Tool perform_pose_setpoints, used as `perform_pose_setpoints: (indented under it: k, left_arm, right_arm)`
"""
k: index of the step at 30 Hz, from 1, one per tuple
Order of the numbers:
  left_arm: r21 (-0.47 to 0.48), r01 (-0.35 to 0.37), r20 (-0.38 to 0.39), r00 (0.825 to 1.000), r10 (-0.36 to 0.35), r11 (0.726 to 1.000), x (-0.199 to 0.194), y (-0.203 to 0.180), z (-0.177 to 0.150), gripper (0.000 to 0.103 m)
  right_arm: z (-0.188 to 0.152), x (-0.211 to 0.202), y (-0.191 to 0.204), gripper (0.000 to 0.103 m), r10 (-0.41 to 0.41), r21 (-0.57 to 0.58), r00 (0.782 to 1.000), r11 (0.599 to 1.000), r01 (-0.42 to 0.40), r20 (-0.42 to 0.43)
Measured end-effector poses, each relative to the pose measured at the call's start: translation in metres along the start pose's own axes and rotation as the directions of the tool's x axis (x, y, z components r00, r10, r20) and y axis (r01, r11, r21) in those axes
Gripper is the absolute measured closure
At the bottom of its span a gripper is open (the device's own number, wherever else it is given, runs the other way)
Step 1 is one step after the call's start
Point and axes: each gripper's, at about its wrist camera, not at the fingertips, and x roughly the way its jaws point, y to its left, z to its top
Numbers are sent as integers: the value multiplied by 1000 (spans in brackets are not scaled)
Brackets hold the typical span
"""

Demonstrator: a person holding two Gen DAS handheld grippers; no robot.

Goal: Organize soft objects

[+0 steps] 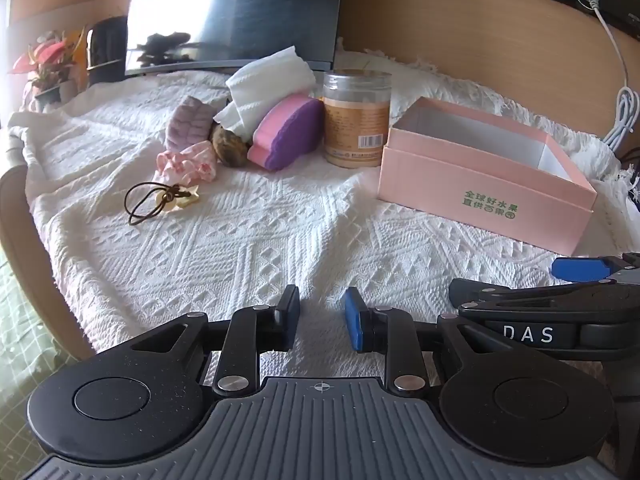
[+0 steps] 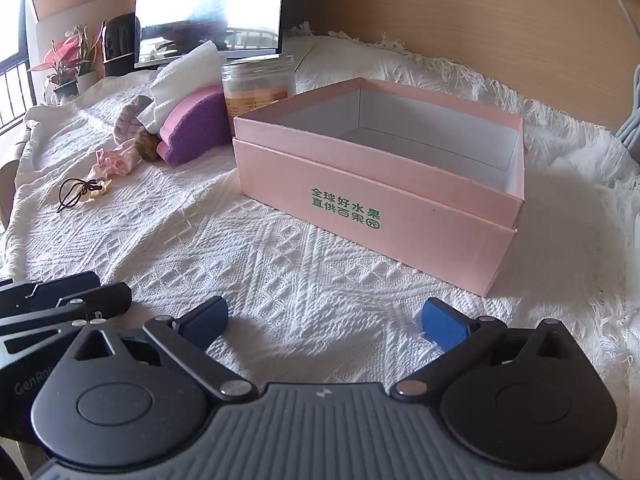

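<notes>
An open, empty pink box [image 1: 480, 184] [image 2: 360, 200] stands on the white woven cloth [image 1: 260, 240]. Left of it lies a heap: a pink-and-purple sponge [image 1: 288, 136] [image 2: 196, 128], a folded white cloth [image 1: 268, 88], a lilac knitted piece [image 1: 188, 126], a frilly pink fabric [image 1: 186, 166], a brown round thing [image 1: 230, 146] and a brown hair tie with a star charm [image 1: 160, 200]. My left gripper [image 1: 322, 308] hovers low near the front, open by a narrow gap, nothing in it. My right gripper [image 2: 326, 316] is wide open and empty before the box.
A clear jar with an orange label [image 1: 356, 116] [image 2: 256, 84] stands between the heap and the box. Behind are a dark monitor [image 1: 232, 16], a potted plant [image 1: 48, 64] and a wooden wall. White cables [image 1: 620, 112] hang at the right.
</notes>
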Motion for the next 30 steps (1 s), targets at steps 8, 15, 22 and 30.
perform_pose_setpoints:
  k: [8,15,22,30]
  left_arm:
    - [6,-7,10,1000,7,1000,-2,-6,-3,75]
    - [11,-4,14,1000,4,1000,1,-4,-2,75]
    - [10,2,15,1000,-2,1000,0,-2,-2,75]
    - [9,3,16,1000,-4,1000,-1,-2,-2,75]
  right_arm:
    - [0,0,0,0,6,7,1000,1000,-6,0]
    - [0,0,-1,0,7,8,1000,1000,-7,0]
    - [0,-1,-1,0,7,8,1000,1000,-7,0]
    - [0,-1,-1,0,7,8,1000,1000,-7,0]
